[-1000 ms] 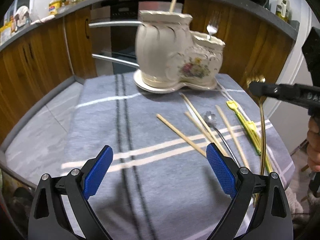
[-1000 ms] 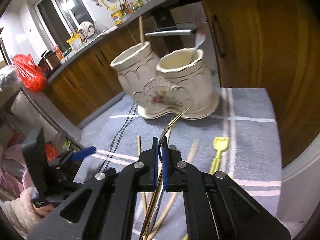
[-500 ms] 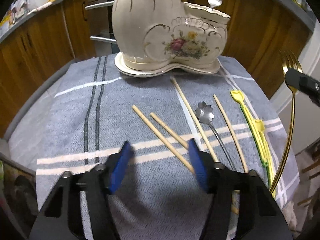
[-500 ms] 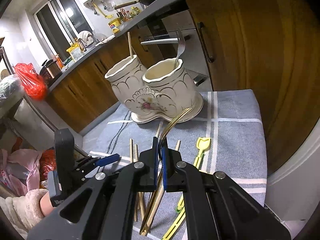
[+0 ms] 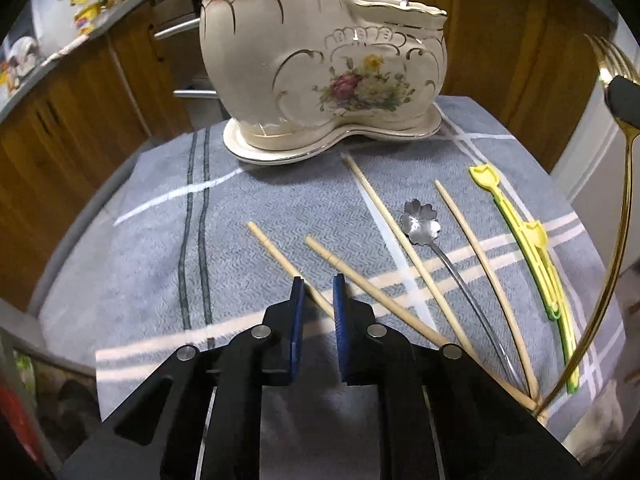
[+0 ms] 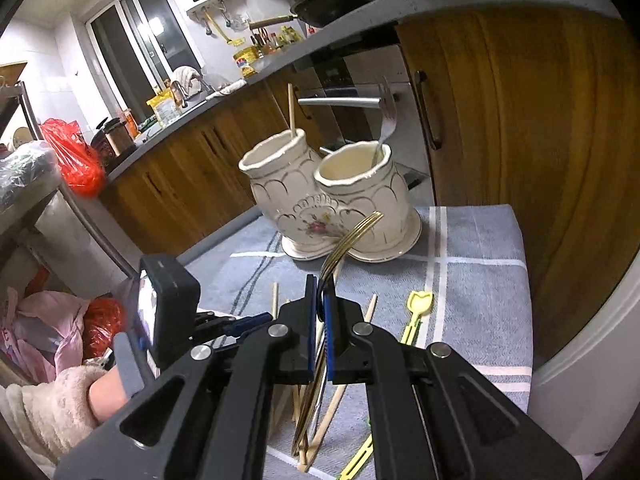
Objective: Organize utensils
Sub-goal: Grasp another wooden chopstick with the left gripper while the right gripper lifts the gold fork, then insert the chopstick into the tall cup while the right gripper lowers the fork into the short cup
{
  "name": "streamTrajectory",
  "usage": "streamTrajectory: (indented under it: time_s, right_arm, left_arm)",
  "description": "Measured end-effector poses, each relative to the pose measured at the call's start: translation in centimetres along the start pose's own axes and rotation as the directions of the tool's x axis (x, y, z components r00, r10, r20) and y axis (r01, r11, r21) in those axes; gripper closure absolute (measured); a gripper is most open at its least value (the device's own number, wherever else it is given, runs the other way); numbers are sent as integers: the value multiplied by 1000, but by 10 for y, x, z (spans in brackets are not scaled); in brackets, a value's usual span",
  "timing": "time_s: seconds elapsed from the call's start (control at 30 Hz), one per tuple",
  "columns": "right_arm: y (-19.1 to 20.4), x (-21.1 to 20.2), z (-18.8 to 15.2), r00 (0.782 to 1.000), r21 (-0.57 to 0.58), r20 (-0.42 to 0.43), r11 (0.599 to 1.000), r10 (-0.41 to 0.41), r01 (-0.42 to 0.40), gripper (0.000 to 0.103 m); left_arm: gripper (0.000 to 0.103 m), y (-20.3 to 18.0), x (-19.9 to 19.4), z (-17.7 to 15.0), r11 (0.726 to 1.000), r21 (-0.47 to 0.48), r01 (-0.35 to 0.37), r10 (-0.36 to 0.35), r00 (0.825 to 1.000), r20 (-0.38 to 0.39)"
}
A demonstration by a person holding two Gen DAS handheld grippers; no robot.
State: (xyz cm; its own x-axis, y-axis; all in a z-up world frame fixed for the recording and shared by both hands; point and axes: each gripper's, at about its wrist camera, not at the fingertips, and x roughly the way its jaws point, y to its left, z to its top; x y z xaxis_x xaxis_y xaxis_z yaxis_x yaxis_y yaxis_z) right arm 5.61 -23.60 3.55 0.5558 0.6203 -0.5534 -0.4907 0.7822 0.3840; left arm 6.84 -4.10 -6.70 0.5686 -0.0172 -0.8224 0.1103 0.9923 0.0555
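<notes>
Chopsticks (image 5: pixel 280 254) lie at the surface's near edge, long axes running away toward the ceramic holder (image 5: pixel 320 64) at the far edge. Your left claw (image 5: pixel 318 292) is closing around the leftmost one; it may roll free. Your right claw (image 6: pixel 320 300) pinches the gold fork (image 6: pixel 348 240), tines toward the holder.

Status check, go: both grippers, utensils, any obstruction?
Left gripper closing around a chopstick. Right gripper shut on gold fork. Ceramic holder ahead, path unobstructed.
</notes>
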Motion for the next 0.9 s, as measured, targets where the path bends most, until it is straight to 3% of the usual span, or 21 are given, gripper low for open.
streamTrajectory:
  time_s: [0.13, 0.4, 0.5, 0.6, 0.67, 0.7, 0.73, 0.9]
  right_arm:
    - [2, -10, 4, 1000, -3, 29, 1000, 0, 0, 100]
    - [7, -10, 5, 999, -11, 35, 1000, -5, 6, 100]
    - [8, -7, 4, 1000, -22, 30, 1000, -8, 9, 100]
    - [10, -8, 4, 999, -38, 40, 999, -24, 25, 100]
    - [10, -9, 4, 998, -43, 56, 999, -29, 31, 100]
    - [10, -10, 5, 997, -43, 65, 999, -30, 33, 100]
    - [11, -10, 5, 997, -43, 72, 998, -32, 35, 100]
    - [13, -13, 6, 994, -62, 104, 997, -43, 49, 100]
  left_arm:
    - [98, 13, -3, 0, 999, 29, 26, -26, 999, -22]
    - [98, 23, -11, -12, 997, 55, 46, -42, 997, -60]
    - [78, 19, -13, -19, 998, 59, 32, -28, 997, -74]
    - [75, 18, -18, -26, 998, 56, 41, -37, 997, -70]
    - [80, 19, -19, -28, 998, 46, 40, -37, 998, -52]
    - [94, 21, -18, -28, 999, 46, 27, -25, 999, -41]
    - [98, 23, -17, -28, 999, 42, 17, -15, 999, -30]
    - [98, 29, -21, -26, 997, 41, 58, -59, 998, 16]
